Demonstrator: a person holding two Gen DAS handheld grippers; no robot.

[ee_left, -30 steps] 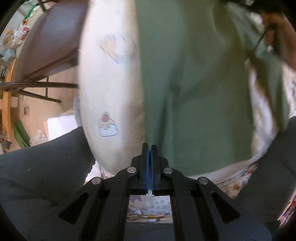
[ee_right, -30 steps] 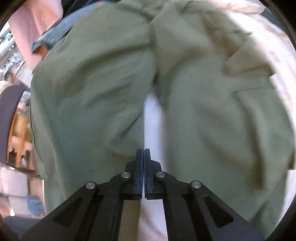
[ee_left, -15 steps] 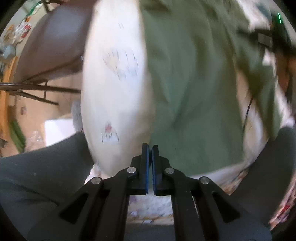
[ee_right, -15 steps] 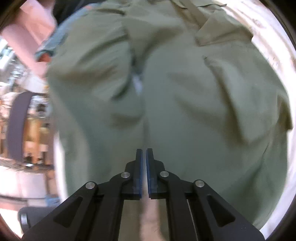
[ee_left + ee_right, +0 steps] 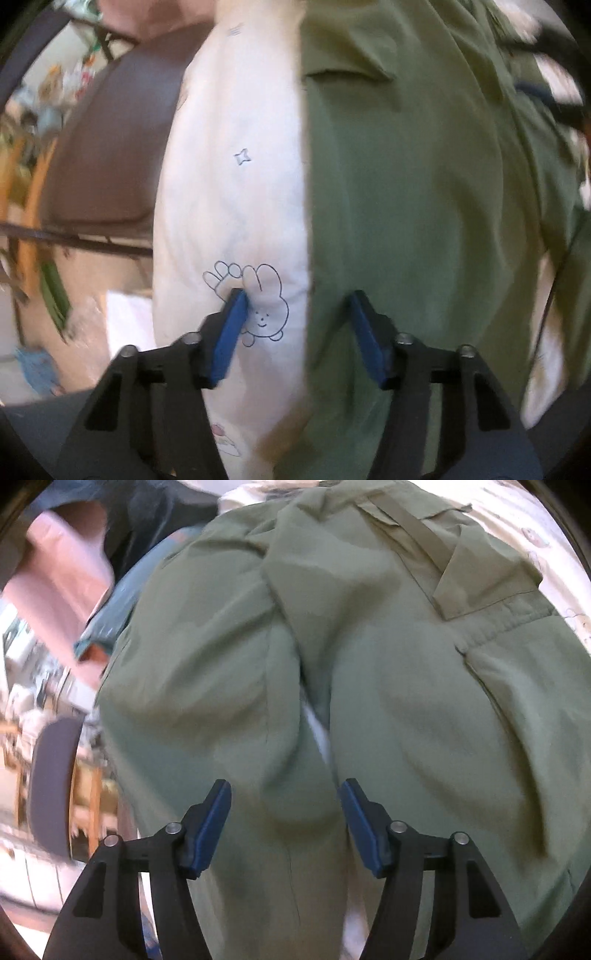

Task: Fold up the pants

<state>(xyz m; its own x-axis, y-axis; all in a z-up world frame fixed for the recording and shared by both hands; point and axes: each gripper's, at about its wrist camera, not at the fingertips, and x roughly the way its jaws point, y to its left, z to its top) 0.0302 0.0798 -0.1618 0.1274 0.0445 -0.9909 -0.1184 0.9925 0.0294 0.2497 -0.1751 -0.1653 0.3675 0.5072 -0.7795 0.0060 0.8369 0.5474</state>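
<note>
While pants lie flat, fingers gape.

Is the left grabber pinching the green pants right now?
No, the left gripper is open, its blue pads spread apart over the edge of the green pants and the white bunny sheet.

Pants lie spread on a sheet, a chair to its left, beyond both spread-jawed grippers.
</note>
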